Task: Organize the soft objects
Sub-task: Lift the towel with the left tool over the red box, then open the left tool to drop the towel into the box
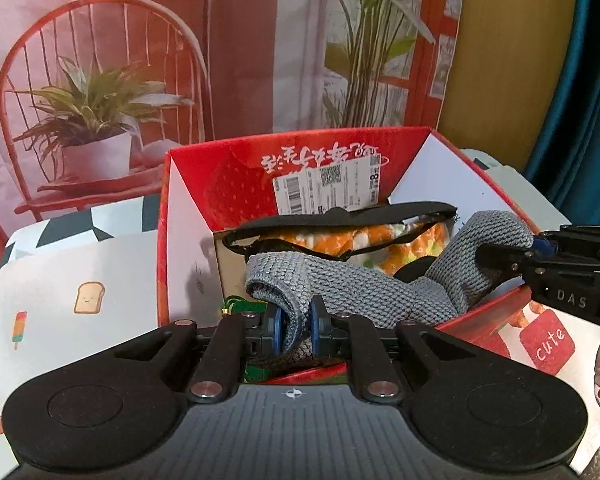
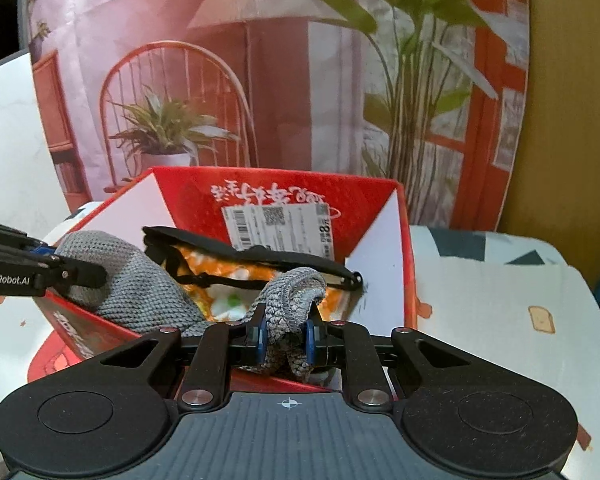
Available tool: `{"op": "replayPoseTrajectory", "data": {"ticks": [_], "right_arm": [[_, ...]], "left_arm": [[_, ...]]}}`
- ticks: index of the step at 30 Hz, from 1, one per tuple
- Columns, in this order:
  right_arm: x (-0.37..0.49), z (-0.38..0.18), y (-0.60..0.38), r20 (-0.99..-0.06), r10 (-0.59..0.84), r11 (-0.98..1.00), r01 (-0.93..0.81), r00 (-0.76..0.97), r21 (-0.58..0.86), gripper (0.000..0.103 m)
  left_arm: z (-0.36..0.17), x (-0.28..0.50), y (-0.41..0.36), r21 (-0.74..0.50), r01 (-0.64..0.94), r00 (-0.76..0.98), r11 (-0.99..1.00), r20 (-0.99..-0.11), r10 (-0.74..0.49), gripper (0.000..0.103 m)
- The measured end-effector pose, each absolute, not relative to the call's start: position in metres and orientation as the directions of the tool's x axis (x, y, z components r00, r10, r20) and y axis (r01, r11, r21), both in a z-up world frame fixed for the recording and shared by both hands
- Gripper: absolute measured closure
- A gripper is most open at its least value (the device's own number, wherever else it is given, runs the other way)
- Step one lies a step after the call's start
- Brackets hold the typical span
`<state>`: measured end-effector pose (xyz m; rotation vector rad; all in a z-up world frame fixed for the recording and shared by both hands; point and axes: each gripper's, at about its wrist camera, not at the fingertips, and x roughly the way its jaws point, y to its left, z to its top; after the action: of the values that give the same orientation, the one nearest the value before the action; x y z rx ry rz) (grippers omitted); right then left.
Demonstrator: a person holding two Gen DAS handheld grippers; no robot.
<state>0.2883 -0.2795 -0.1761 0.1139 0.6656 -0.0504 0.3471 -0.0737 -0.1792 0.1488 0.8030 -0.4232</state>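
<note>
A grey knitted cloth hangs between my two grippers over an open red cardboard box. My left gripper is shut on one end of the cloth at the box's near edge. My right gripper is shut on the other end; it also shows in the left wrist view, pinching the cloth at the box's right side. The left gripper shows in the right wrist view. Inside the box lie an orange, white and green soft item and a black strap.
The box bears a white shipping label on its far wall. It stands on a table with a white cloth printed with toast and ice lolly pictures. A printed backdrop of a red chair and plants stands behind.
</note>
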Motion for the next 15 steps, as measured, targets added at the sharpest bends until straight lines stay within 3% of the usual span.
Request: {"op": "replayPoseTrajectory", "data": {"ticks": [8, 10, 12, 15], "right_arm": [[0.288, -0.179, -0.29, -0.622, -0.024, 0.987, 0.119, 0.782, 0.111, 0.084], [0.287, -0.179, -0.29, -0.618, -0.034, 0.987, 0.123, 0.785, 0.102, 0.08], [0.282, -0.175, -0.288, -0.594, -0.05, 0.988, 0.126, 0.803, 0.087, 0.073], [0.278, -0.168, -0.285, -0.564, -0.062, 0.991, 0.118, 0.824, 0.064, 0.069]], "left_arm": [[-0.182, 0.352, -0.07, -0.061, 0.401, 0.607, 0.914, -0.73, -0.315, 0.086], [-0.18, 0.35, -0.071, -0.065, 0.42, 0.606, 0.905, -0.723, -0.333, 0.076], [-0.177, 0.348, -0.071, -0.077, 0.437, 0.608, 0.896, -0.709, -0.357, 0.049], [-0.172, 0.342, -0.07, -0.084, 0.449, 0.621, 0.89, -0.686, -0.378, 0.041]]}}
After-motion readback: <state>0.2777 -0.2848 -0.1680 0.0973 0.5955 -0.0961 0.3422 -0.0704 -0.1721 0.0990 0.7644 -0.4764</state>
